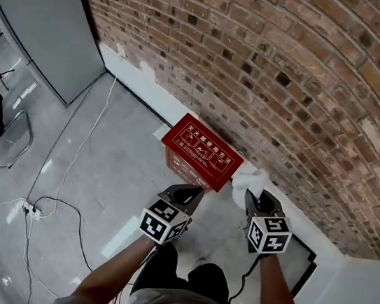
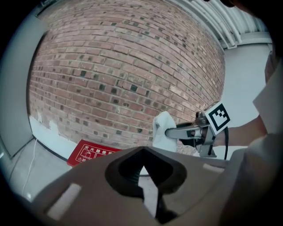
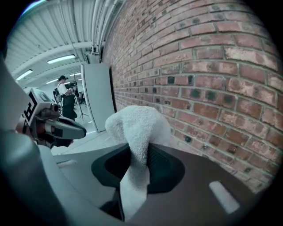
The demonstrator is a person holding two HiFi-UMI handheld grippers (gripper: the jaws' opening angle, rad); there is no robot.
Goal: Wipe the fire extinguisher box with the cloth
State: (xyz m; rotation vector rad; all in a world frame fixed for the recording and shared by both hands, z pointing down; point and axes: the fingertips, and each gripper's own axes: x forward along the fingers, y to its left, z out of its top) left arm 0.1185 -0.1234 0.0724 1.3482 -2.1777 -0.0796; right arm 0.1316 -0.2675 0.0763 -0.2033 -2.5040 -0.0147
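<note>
Red fire extinguisher box (image 1: 203, 151), head view: sits on the grey floor (image 1: 99, 191), far side at the foot of the brick wall (image 1: 293, 78); white print across its lid.
Left tool (image 1: 185, 195), head view: just near of the box's near edge, apart from it; jaws drawn together.
Right tool (image 1: 254, 195), head view: right of the box's right corner, clamped on the white cloth (image 1: 246, 179); cloth bunched past the tips, close beside the box, contact not clear.
Surroundings, head view: white cable (image 1: 81, 146) trailing over the floor at left; grey panel (image 1: 46, 27) upright at far left.
Jaws, left gripper view: closed to a thin seam, nothing between them.
Box, left gripper view: low at left beyond the jaws, against the white base strip of the wall.
Right tool, left gripper view: at right, held level in front of the bricks, cloth hanging off its tip.
Jaws, right gripper view: pinched on the cloth; a thick fold bulges above them and a flat strip runs down between them.
Wall, right gripper view: close on the right, filling that side.
Left tool, right gripper view: at the left edge, pointing right, well apart from the cloth.
Far background, right gripper view: the grey panel by the wall, a person (image 3: 66, 95) standing beyond it.
</note>
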